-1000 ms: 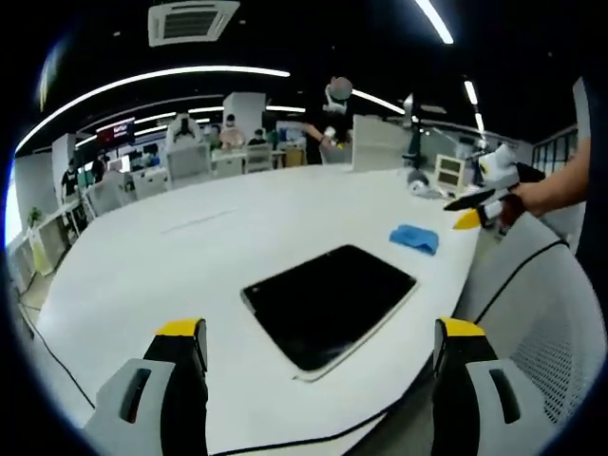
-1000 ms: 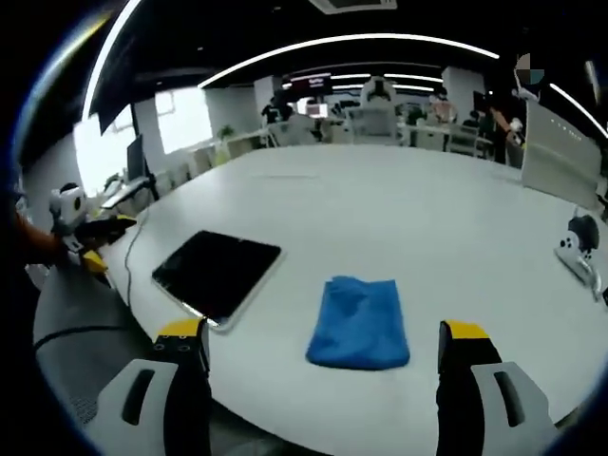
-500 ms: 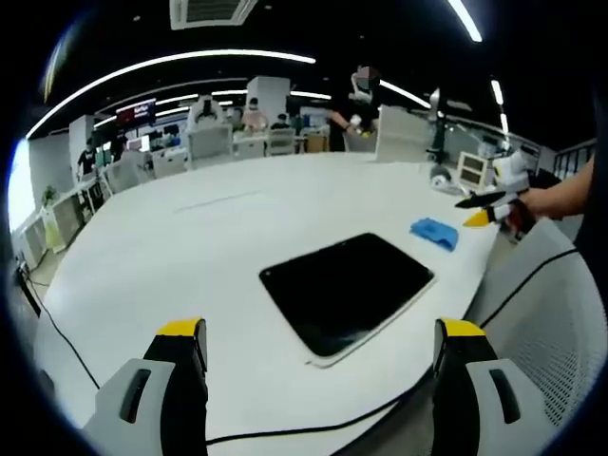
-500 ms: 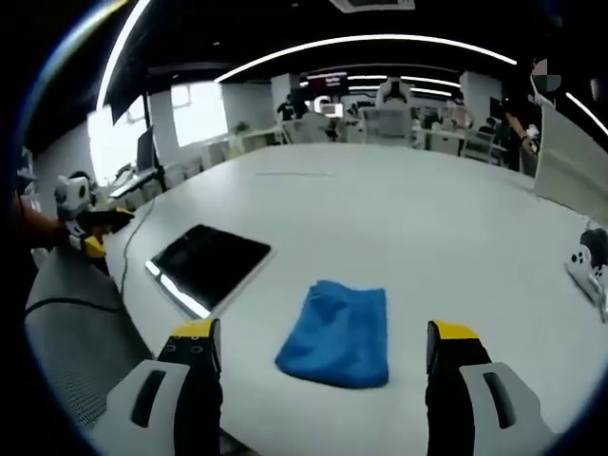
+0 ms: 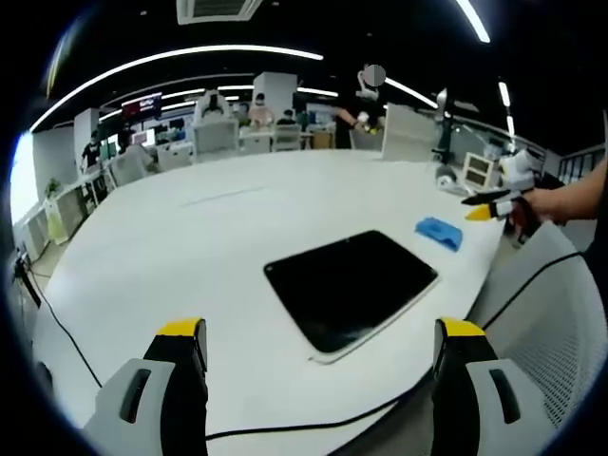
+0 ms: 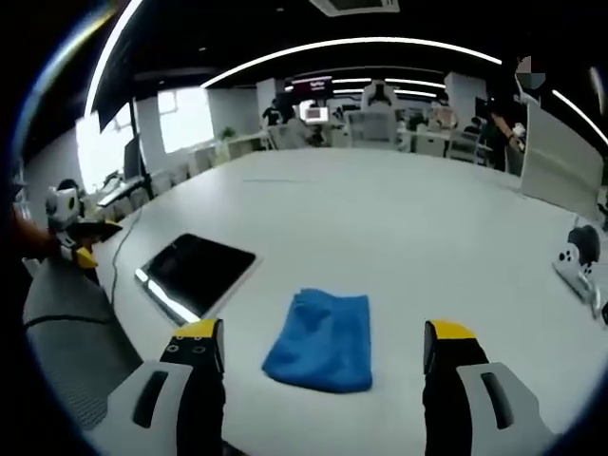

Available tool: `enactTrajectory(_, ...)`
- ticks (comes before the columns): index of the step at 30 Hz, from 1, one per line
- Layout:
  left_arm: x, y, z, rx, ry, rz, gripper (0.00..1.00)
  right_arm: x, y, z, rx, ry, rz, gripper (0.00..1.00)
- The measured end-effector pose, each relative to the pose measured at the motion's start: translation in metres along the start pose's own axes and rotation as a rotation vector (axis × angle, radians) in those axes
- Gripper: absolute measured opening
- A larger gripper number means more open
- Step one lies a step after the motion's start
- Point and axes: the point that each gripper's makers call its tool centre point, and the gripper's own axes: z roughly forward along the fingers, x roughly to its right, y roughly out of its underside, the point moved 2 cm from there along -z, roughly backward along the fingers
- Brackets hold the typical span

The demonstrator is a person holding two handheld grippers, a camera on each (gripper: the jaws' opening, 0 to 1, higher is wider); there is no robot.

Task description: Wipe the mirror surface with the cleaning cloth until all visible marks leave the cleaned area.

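1. The left tool (image 5: pixel 315 347), grey with yellow tips, hangs released, its jaws spread wide with nothing between them, over the near edge of the large white oval surface (image 5: pixel 190 247).
2. The flat dark rectangular mirror with a pale rim (image 5: pixel 351 287) lies on the surface just beyond the left tool's jaws, one corner toward the surface edge; its glass reads almost black and I cannot tell any marks on it.
3. In the left gripper view, the small folded blue cleaning cloth (image 5: pixel 439 233) lies on the surface near the mirror's far right corner, apart from it.
4. Beyond the cloth, off the surface edge, the right tool (image 5: pixel 489 204) comes in from the right, held in a person's hand (image 5: pixel 541 202).
5. A thin black cable (image 5: pixel 57 328) trails over the surface's left edge, well apart from the mirror.
6. The right tool (image 6: pixel 323 347) is likewise released, jaws wide apart and holding nothing, above the near edge of the surface (image 6: pixel 408 218).
7. In the right gripper view, the cloth (image 6: pixel 320 327) lies rumpled between the right tool's jaws, just beyond their tips, not gripped.
8. The mirror (image 6: pixel 195 275) lies left of the cloth, near it but not touching, a bright strip of light reflected along its near edge.
9. Past the mirror, off the surface edge, the left tool (image 6: pixel 85 249) shows at the far left.
10. A small white and grey device (image 6: pixel 576 256) sits on the surface well to the right of the cloth.
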Motion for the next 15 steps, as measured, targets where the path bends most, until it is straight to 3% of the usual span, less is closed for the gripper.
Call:
enactTrajectory(3, 0.0003, 0.0018, 0.0015, 0.001, 0.01, -0.006, 1.0, -0.0016, 0.0081, -0.0007, -0.028, -0.009, -0.013, 0.82)
enactTrajectory(5, -0.0027, 0.0079, 0.002, -0.037, -0.013, 0.018, 1.0, -0.0039, 0.0116, -0.002, -0.049, -0.018, -0.029, 0.82)
enactTrajectory(7, -0.0046, 0.0024, 0.0002, -0.004, -0.022, 0.005, 1.0, -0.0037, 0.0098, -0.0043, -0.041, -0.016, -0.036, 0.82)
enactTrajectory(11, -0.0021, 0.0051, 0.0011, -0.016, -0.005, 0.009, 1.0, -0.0011, 0.0098, -0.0037, -0.034, -0.002, -0.02, 0.8)
enactTrajectory(15, -0.0013, 0.0051, 0.0013, -0.017, -0.001, 0.015, 1.0, -0.0048, 0.0111, -0.002, -0.041, -0.004, -0.031, 0.72)
